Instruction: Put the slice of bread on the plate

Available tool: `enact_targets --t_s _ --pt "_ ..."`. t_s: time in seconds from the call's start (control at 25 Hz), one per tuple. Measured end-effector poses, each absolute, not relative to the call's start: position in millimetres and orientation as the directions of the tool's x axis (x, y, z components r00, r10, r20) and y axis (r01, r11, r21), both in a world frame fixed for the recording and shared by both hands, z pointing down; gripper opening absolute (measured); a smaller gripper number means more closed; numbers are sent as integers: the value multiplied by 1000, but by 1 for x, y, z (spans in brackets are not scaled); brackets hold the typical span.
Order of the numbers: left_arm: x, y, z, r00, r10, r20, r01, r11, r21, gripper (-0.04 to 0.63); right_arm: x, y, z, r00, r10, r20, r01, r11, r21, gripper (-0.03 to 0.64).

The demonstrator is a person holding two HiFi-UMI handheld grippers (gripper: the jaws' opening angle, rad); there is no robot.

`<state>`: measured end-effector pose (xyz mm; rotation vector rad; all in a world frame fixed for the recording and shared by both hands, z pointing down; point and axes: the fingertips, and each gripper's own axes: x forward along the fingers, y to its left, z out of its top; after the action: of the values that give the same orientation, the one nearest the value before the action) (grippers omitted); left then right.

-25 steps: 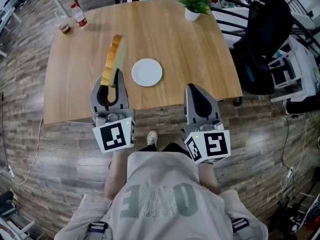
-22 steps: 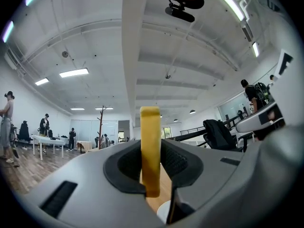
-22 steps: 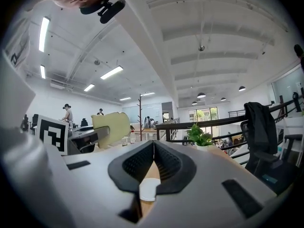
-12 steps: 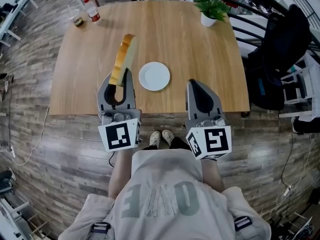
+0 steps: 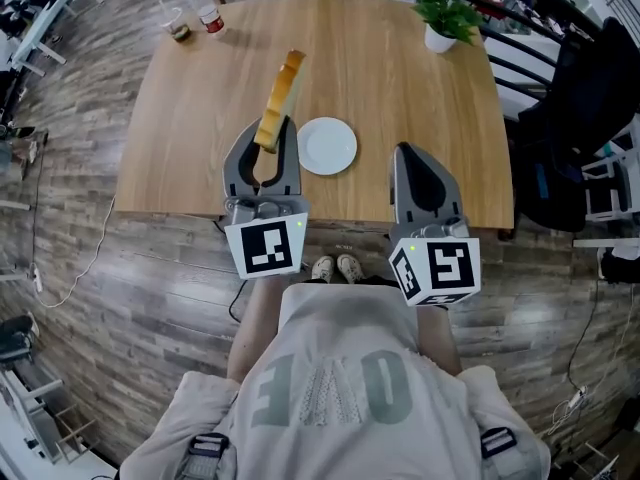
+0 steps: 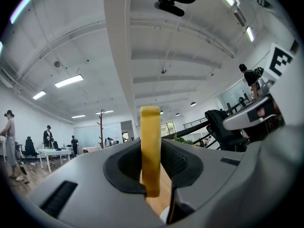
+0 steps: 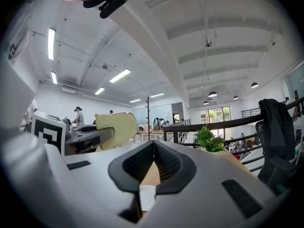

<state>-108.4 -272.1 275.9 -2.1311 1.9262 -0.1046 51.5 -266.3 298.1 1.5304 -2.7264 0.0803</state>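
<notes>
A slice of bread [image 5: 279,98] stands on edge, upright, above the wooden table [image 5: 200,118]. My left gripper [image 5: 272,133] is shut on its lower end. In the left gripper view the bread's yellow crust edge [image 6: 150,146] rises between the two jaws of the left gripper [image 6: 151,177]. A small white plate [image 5: 327,145] lies empty on the table just right of the bread. My right gripper [image 5: 405,151] hovers over the table's near edge, right of the plate, shut and holding nothing. From the right gripper [image 7: 152,146] view the bread [image 7: 117,126] shows at the left.
A potted plant [image 5: 443,13] stands at the table's far right corner. A bottle [image 5: 210,13] and a cup [image 5: 178,26] stand at the far left corner. A dark chair [image 5: 585,98] sits to the right of the table. The person's feet [image 5: 335,266] are at the near edge.
My left gripper has carried the bread a little to the right, closer to the plate. The right gripper has moved slightly further over the table's near edge.
</notes>
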Motion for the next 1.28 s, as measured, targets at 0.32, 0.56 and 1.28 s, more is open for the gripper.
enact_targets --t_s 0.32,0.56,1.28 --pt "-114 -294 292 92 -991 -92 -945 -58 -323 92 55 -269 305 -506 -860 61 -862 504 -51 18" --pt "-114 -312 335 68 -997 37 -861 -77 -504 92 53 -269 306 -502 -861 76 -865 501 -36 18" --pt "-79 -346 457 101 -956 275 -484 -289 -826 92 49 -264 326 -504 -847 167 -858 514 14 18"
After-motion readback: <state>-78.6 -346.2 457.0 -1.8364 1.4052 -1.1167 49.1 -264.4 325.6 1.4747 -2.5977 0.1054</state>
